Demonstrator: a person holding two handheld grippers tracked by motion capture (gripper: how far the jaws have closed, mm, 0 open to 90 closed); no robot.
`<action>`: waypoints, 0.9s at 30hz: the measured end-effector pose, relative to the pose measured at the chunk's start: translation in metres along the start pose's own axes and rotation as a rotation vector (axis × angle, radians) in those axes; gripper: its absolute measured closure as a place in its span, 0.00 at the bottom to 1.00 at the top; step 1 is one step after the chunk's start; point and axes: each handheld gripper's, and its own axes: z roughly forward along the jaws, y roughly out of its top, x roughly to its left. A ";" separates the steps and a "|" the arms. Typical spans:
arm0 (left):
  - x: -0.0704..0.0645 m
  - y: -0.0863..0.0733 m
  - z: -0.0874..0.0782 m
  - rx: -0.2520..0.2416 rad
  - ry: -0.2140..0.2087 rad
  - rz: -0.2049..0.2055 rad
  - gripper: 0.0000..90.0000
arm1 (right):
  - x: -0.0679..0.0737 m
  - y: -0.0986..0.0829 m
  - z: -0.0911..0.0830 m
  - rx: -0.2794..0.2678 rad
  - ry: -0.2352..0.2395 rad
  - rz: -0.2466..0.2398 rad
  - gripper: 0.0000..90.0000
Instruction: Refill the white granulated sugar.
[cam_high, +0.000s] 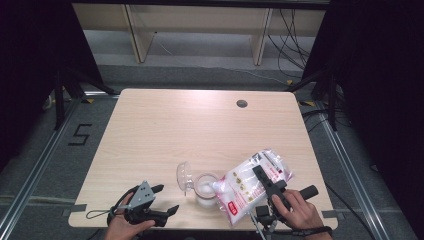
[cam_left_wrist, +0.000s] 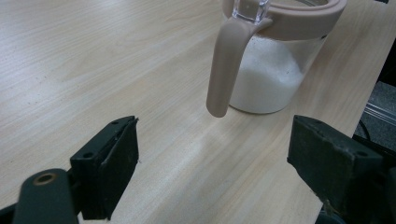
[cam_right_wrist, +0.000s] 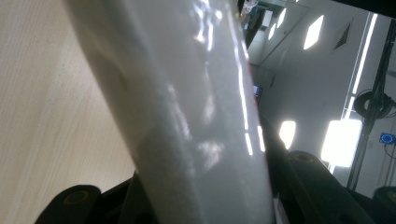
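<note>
- Gripping a clear plastic bag (cam_high: 252, 185) of white granules, the right gripper (cam_high: 264, 181) has its fingers clamped on it; bag carries red and gold print.
- Bag is tilted, lower corner over the open mouth of a small jar (cam_high: 205, 189); seen close in the right gripper view, bag (cam_right_wrist: 187, 107) is glossy and whitish between the black fingers.
- Jar: clear walls, beige rim and beige handle (cam_left_wrist: 226, 65), partly filled with white granules; clear lid (cam_high: 184, 176) flipped back to its left.
- Jar stands on the pale wood tabletop (cam_high: 190, 125), near the front edge, between the two grippers.
- Left gripper (cam_high: 167, 199) rests low at the front left, fingers (cam_left_wrist: 114, 168) wide apart, holding nothing, just short of the jar.
</note>
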 end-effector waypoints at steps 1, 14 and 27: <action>0.000 0.000 0.000 0.000 0.000 0.000 0.18 | 0.001 0.000 0.001 -0.006 -0.012 0.004 0.74; 0.000 0.000 -0.001 0.004 0.000 0.006 0.18 | 0.009 0.000 0.002 0.016 0.030 0.018 0.77; 0.001 0.000 -0.001 0.004 0.000 0.005 0.18 | 0.011 -0.020 0.006 -0.104 0.117 0.419 0.78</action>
